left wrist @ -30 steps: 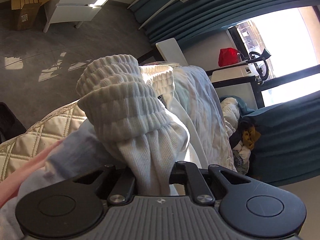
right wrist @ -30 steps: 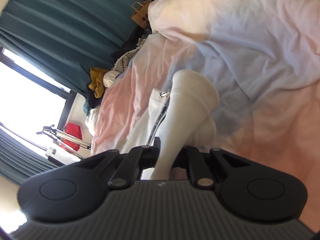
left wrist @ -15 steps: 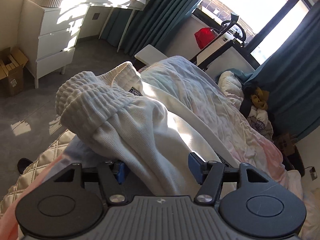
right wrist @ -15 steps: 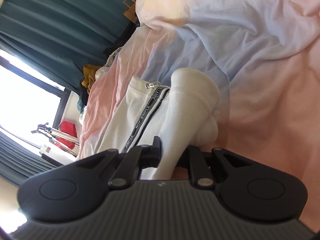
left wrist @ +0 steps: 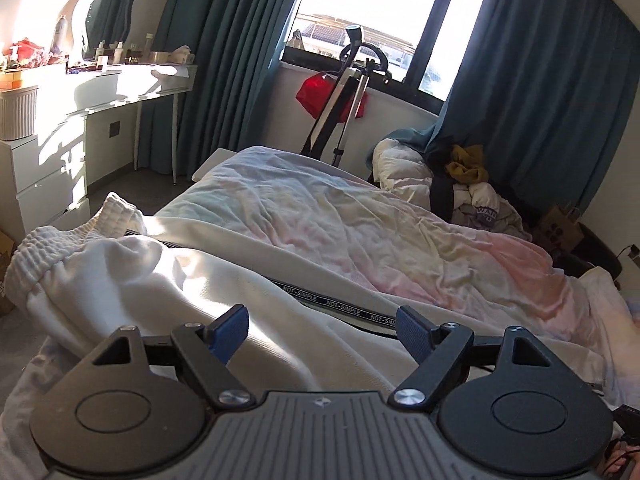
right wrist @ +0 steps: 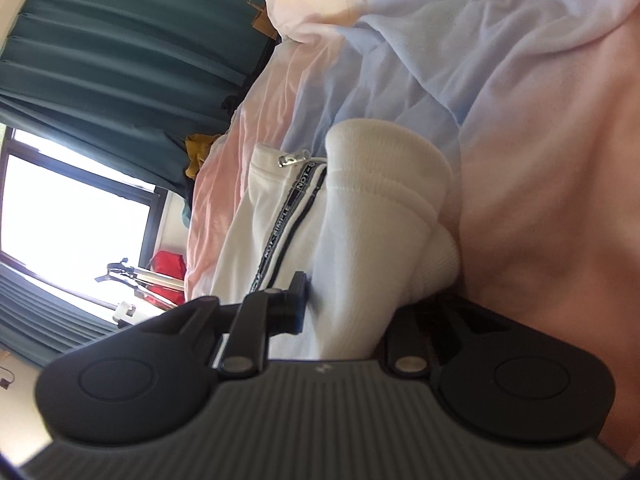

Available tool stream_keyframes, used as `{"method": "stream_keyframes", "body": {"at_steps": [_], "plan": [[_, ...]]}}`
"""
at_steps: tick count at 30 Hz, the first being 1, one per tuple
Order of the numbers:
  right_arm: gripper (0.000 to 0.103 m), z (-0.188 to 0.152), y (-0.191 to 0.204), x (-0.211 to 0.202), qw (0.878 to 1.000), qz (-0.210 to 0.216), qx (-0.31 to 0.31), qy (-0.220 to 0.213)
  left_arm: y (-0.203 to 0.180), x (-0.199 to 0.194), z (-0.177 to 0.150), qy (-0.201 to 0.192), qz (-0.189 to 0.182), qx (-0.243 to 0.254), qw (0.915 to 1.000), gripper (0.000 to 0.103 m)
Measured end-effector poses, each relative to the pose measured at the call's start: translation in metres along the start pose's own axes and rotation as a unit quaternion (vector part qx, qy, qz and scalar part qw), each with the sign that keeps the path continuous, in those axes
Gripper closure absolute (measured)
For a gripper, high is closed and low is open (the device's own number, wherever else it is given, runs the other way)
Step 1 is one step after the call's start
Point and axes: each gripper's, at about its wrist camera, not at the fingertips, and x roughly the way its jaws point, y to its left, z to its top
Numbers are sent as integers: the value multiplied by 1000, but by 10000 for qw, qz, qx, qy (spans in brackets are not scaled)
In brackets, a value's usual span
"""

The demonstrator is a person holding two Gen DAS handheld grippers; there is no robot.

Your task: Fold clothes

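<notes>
White sweatpants (left wrist: pixel 160 280) with a black lettered side stripe (left wrist: pixel 340 308) lie along the near edge of the bed, their ribbed waistband (left wrist: pixel 60 248) at the left. My left gripper (left wrist: pixel 322 328) hovers just above them. Its jaws are opening wide, the blue pads (left wrist: pixel 232 328) touch nothing, and cloth lies only underneath. In the right wrist view the folded ribbed cuff (right wrist: pixel 384 208) of the same sweatpants (right wrist: pixel 272 232) stands between the fingers of my right gripper (right wrist: pixel 352 304). Those jaws are opening, and the visible blue pad (right wrist: pixel 300 300) sits just off the cloth. The other finger is hidden behind the cuff.
A crumpled pink and white quilt (left wrist: pixel 360 220) covers the bed. A white dresser (left wrist: pixel 48 176) stands at the left, and a folded stand with a red bag (left wrist: pixel 344 92) leans under the window. A clothes pile (left wrist: pixel 472 184) and a paper bag (left wrist: pixel 560 228) sit by the teal curtains.
The left gripper let go of the ribbed cloth, opened wide, rolled upright and swung along the bed. The right gripper sank toward the bed, and its jaws parted around the cuff.
</notes>
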Motion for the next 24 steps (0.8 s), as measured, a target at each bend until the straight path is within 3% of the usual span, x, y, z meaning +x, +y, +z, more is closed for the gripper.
{"method": "stream_keyframes", "body": {"at_steps": [5,10,19,24], "plan": [[79,0,3,7,9999,-1,-131,-58,-50,75,-24,351,-14,634,9974,21],[85,-2,18,8,9975,-305,-638,-91,-76,116,-53,535,83,1296,9901,21],[91,-8,68,-11,9869,-419,-1479,-480,-58,131,-66,621,75,1207,9907,20],[91,-23,141,-37,9666,-163,-2442,-767,-57,127,-62,593,9,1168,9914,20]]}}
